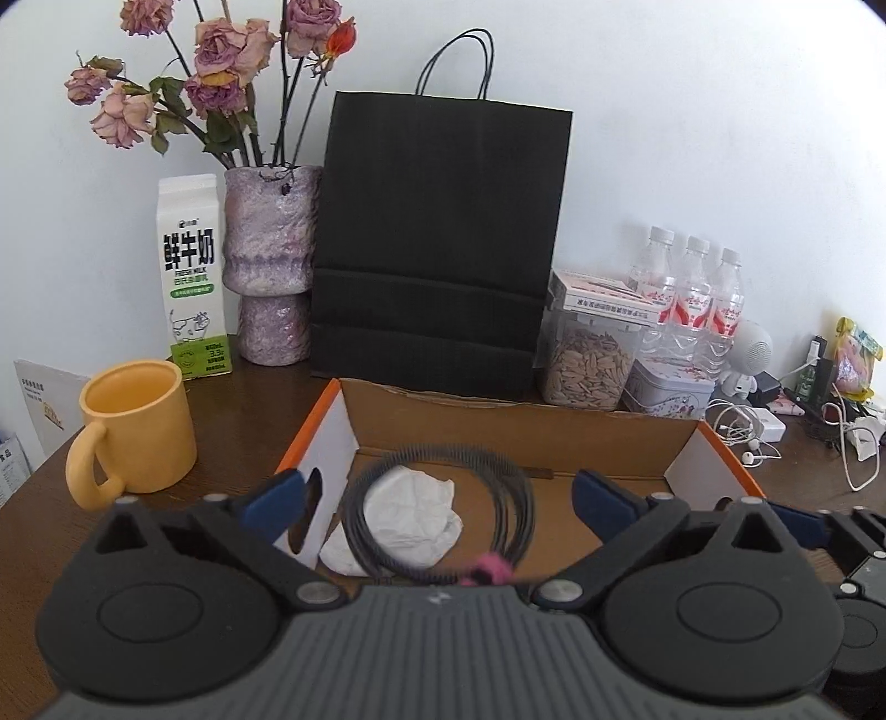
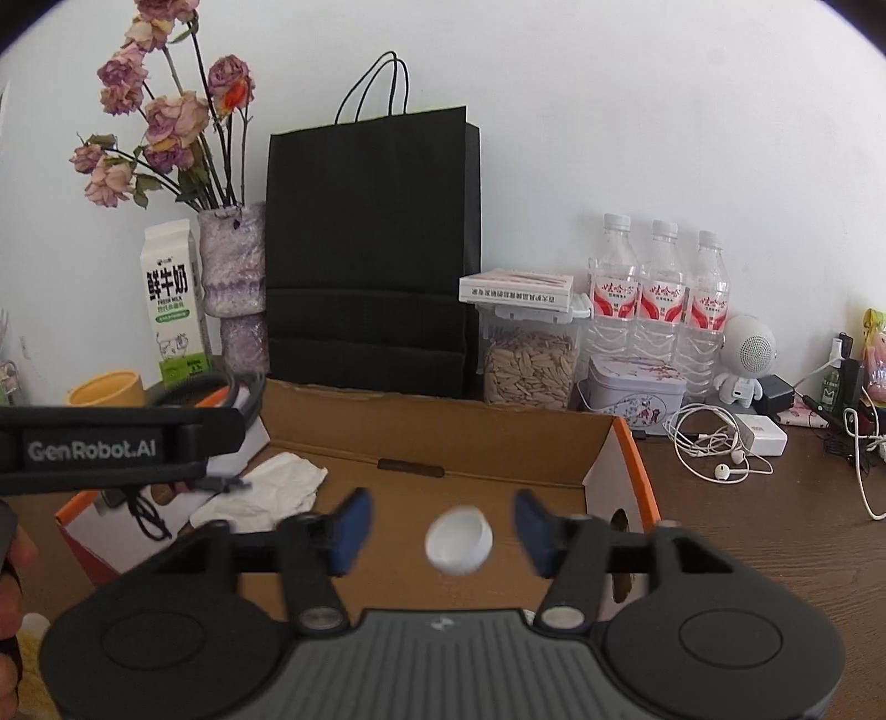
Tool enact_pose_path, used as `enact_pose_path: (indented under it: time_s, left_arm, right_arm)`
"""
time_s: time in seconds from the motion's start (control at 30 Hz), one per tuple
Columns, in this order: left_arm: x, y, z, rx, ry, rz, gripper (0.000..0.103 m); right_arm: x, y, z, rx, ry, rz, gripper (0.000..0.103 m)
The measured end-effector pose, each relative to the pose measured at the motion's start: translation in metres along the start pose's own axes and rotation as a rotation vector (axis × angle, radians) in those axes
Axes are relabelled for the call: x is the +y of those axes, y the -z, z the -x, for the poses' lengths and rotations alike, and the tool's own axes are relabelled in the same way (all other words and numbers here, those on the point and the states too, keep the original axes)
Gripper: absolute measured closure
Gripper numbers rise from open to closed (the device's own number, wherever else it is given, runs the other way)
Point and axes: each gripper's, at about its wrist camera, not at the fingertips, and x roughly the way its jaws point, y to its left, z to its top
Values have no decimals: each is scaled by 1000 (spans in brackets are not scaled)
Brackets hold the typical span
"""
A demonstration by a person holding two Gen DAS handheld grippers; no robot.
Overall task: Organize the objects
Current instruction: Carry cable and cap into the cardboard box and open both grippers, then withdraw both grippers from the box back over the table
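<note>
Left wrist view: my left tongs gape wide over the cardboard box, where a coiled black cable lies on crumpled tissue. Right wrist view: my right tongs stand wide apart, a white cap loose between them above the box floor.

A lived-in room of a home is shown, most likely a desk or side table set against a plain white wall. This is suggested by the dark wooden table crowded with household things: a vase of dried roses, a milk carton, a yellow mug, a black paper bag, water bottles, a jar of seeds, earphones and a small white speaker.
</note>
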Motion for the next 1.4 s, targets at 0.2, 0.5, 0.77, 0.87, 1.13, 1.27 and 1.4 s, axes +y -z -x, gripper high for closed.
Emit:
enact_pose_path:
  time_s: [0.2,0.5,0.77,0.87,1.13,1.27,1.4]
  left_arm:
    - [0,2,-1,22,-7,-4,0]
    - [0,0,4,12,-4,-1,0]
    - [-1,-2,18,-14,5,-1,0]
    - [0,-2,26,-26,-1,4,0]
    - [10,-1,64,-79,16,31,0]
    - [18,12,88,-103,20,50,0]
    - [24,28,109,-102,31,43,0]
  right_arm:
    - [0,-1,2,2,0,0,0]
    - [0,-2,6,-6,-2,1,0]
    - [2,-6,20,-44,3,-3,0]
    - [3,-7,28,-62,0,-5,0]
    - [13,-4,66,-131,-11,25,0]
    - [13,7,92,-160,-27,21,0]
    - [15,19,120,-184,-40,21,0]
